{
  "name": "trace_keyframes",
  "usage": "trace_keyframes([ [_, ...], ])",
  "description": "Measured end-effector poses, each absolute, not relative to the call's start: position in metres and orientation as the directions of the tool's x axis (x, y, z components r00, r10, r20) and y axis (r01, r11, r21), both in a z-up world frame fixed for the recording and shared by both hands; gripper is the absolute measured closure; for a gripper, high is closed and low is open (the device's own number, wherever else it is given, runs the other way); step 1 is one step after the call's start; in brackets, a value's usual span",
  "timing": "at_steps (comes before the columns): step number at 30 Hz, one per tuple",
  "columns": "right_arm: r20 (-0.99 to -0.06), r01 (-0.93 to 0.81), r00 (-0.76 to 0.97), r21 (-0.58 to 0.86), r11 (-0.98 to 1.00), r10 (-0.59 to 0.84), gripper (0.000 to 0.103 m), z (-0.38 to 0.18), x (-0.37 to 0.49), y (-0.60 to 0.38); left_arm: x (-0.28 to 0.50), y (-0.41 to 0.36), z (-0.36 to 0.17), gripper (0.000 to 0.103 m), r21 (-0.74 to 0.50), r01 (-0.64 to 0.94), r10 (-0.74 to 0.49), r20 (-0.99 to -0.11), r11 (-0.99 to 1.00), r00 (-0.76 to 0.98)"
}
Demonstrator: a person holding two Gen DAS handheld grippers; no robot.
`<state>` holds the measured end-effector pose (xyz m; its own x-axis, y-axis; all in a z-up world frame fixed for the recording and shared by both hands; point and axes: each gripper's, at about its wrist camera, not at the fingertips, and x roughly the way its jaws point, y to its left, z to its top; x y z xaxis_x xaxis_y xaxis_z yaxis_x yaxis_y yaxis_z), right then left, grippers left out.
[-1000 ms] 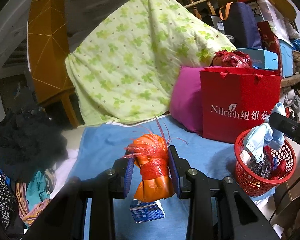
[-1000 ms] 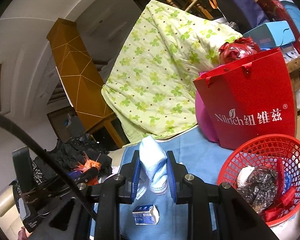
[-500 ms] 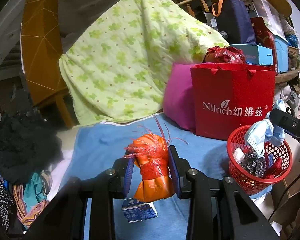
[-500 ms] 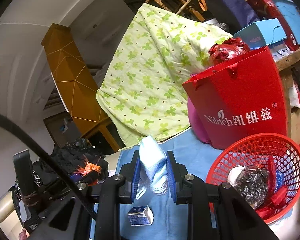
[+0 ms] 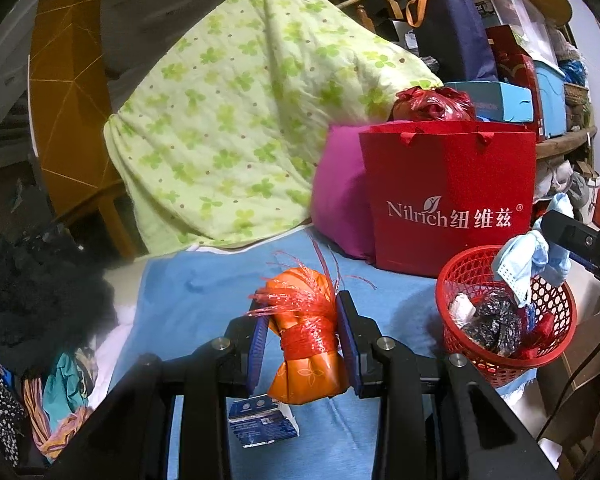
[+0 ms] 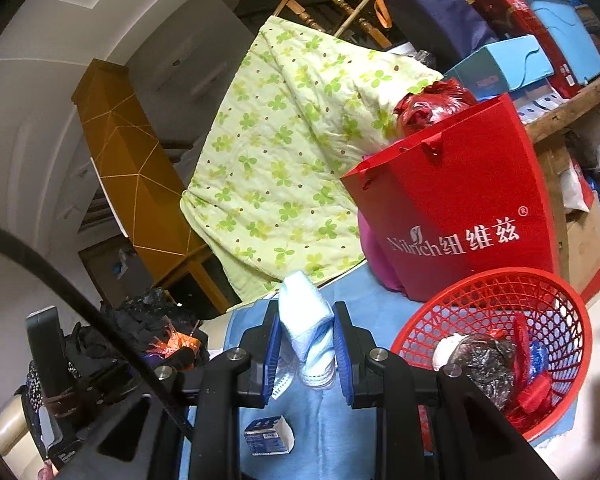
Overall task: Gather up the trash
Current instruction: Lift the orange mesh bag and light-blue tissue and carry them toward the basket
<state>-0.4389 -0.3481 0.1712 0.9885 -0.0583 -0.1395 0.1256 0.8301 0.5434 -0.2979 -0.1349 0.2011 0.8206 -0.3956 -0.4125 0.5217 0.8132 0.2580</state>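
My left gripper [image 5: 303, 340] is shut on an orange wrapper bundle [image 5: 306, 344] tied with red string, held above the blue cloth [image 5: 204, 280]. My right gripper [image 6: 306, 344] is shut on a light blue face mask [image 6: 306, 332]; in the left wrist view the mask [image 5: 528, 258] hangs over the rim of the red mesh basket [image 5: 456, 268]. The basket [image 6: 556, 280] holds crumpled dark foil, red and white scraps. A small blue-and-white box [image 5: 262, 420] lies on the cloth below my left gripper; it also shows in the right wrist view [image 6: 269, 436].
A red paper bag [image 5: 448, 196] and a magenta pillow [image 5: 336, 200] stand behind the basket. A green clover quilt [image 5: 240, 120] drapes at the back. Dark clothes [image 5: 32, 292] pile at the left. Boxes [image 5: 496, 100] crowd a wooden shelf at the right.
The right gripper with the mask has moved a little further over the basket's rim. The left gripper still holds the orange bundle, and its view has shifted slightly.
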Motion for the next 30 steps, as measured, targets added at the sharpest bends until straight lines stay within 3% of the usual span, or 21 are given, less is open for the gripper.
trace_keyframes([
  [30, -0.127, 0.176, 0.984, 0.604, 0.777, -0.125, 0.077, 0.153, -0.470, -0.390, -0.322, -0.191, 0.193, 0.068, 0.321, 0.592, -0.438, -0.439, 0.739, 0.785],
])
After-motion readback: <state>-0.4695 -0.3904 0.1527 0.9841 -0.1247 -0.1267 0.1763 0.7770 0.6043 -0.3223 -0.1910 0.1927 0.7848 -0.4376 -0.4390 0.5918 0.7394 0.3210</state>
